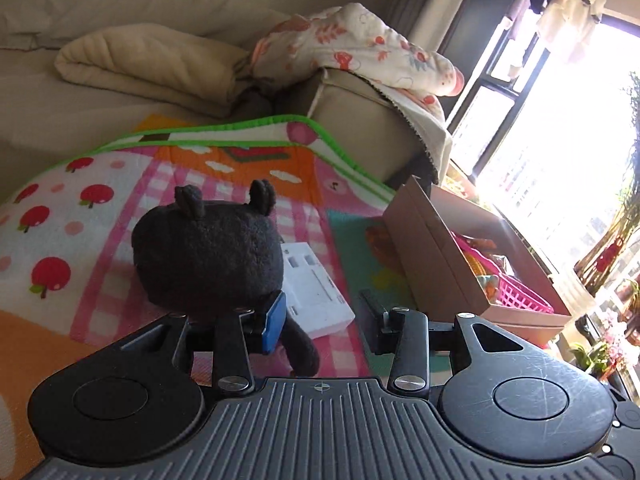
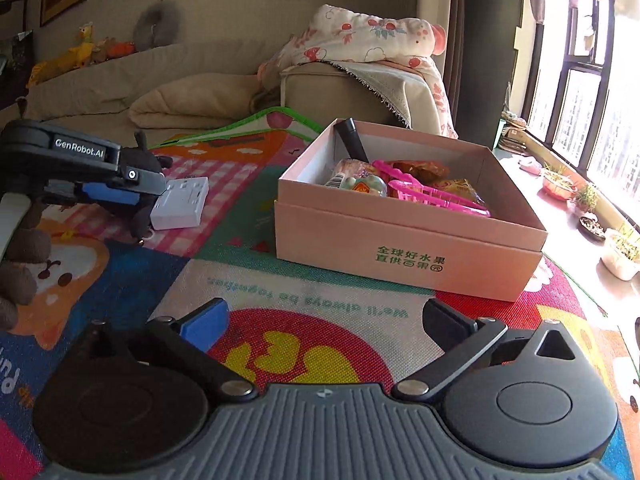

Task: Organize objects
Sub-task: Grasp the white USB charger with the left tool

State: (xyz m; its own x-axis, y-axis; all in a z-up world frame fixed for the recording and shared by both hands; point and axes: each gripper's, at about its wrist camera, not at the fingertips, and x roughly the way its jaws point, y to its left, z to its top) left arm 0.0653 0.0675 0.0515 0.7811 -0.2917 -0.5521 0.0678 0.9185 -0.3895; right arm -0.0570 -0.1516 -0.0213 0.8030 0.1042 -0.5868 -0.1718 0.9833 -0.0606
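Observation:
A black plush toy (image 1: 208,252) sits on the colourful play mat (image 1: 100,208), its back to my left gripper (image 1: 322,322). The left gripper is open; its blue-padded finger (image 1: 274,326) touches the plush's lower side and the other finger stands apart to the right. A white socket block (image 1: 316,292) lies just behind the plush. A pink cardboard box (image 2: 404,236) holds a pink basket (image 2: 428,194), a black torch (image 2: 352,140) and snack packs. My right gripper (image 2: 326,322) is open and empty above the mat, in front of the box. The left gripper (image 2: 120,188) and plush (image 2: 148,164) also show there.
A beige sofa (image 2: 120,80) with a folded blanket (image 2: 192,100) and a floral quilt (image 2: 368,40) stands behind the mat. A windowsill with small plant pots (image 2: 592,208) runs along the right. Toys (image 2: 84,50) sit on the sofa back.

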